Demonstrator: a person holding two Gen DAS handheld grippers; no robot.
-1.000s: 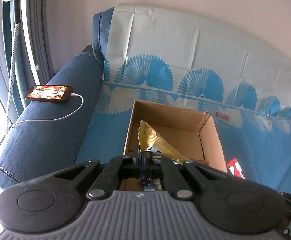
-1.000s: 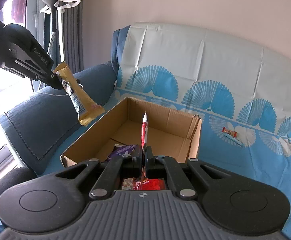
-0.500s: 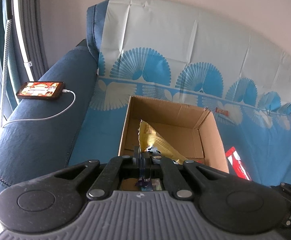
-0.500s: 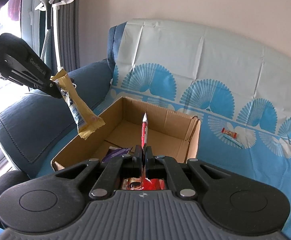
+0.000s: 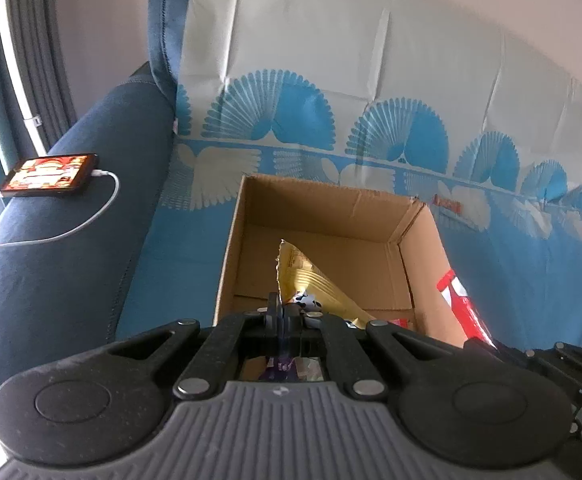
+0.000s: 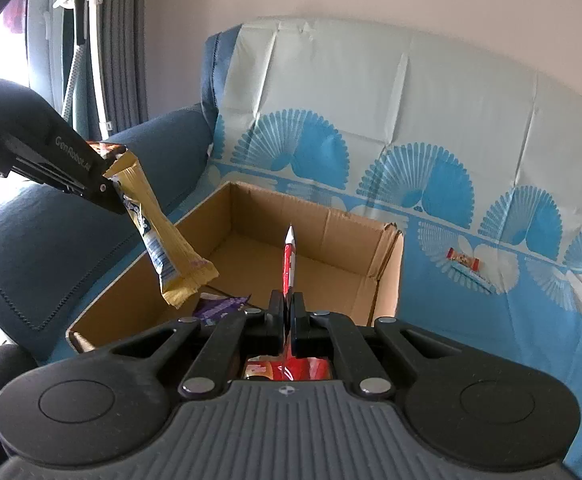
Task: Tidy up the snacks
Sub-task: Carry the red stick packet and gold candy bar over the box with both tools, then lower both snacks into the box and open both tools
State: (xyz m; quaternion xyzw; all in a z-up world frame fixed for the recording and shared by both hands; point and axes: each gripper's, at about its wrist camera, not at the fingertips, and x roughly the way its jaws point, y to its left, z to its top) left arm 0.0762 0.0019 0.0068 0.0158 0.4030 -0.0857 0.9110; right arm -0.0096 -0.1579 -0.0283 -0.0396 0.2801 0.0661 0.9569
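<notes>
An open cardboard box stands on the sofa seat. My left gripper is shut on a yellow snack packet and holds it over the box's near left side; the right wrist view shows that gripper with the packet hanging down. My right gripper is shut on a red snack packet, seen edge-on above the box's near edge; it also shows in the left wrist view. A purple packet lies inside the box.
A small wrapped snack lies on the blue patterned sofa cover right of the box. A phone with a white charging cable rests on the dark blue armrest. Curtains and a white stand are at the left.
Both grippers have moved closer to the box with their packets. The yellow packet now hangs lower, over the box's left wall. Both stay shut.
</notes>
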